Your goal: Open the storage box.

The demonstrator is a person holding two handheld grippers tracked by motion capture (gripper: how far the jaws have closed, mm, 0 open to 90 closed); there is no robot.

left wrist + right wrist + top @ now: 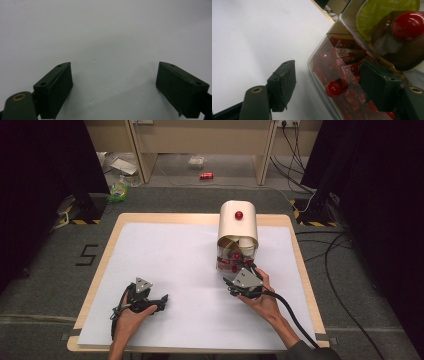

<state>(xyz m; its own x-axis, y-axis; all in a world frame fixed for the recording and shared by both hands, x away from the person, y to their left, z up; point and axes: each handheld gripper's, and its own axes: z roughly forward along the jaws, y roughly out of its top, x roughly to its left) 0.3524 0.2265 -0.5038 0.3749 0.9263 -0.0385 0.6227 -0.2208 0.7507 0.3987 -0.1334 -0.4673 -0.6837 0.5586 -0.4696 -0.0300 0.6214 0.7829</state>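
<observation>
White sheet (180,270) covers nearly all of a light wooden table (112,232), its timber edge showing as a narrow border; grey carpet (45,270) surrounds it, with black-and-yellow hazard tape (80,222) at the feet of dark stands on both sides and black cables (345,245) trailing across the floor at right. Beyond the table stands pale wooden furniture (200,140), with a red can (206,176) and scattered litter on the floor beneath it. On the far right part of the sheet sits a cream dispenser (238,227) with a red knob (239,215) on its top, its clear front drawer (342,75) packed with red sachets; the right gripper (244,282) is at that drawer, jaws spread, one beside the clear wall and one against its front near a small red drawer knob (333,89), gripping nothing. The left gripper (150,301) rests on bare sheet at the near left, well apart from the dispenser, jaws spread wide and empty.
</observation>
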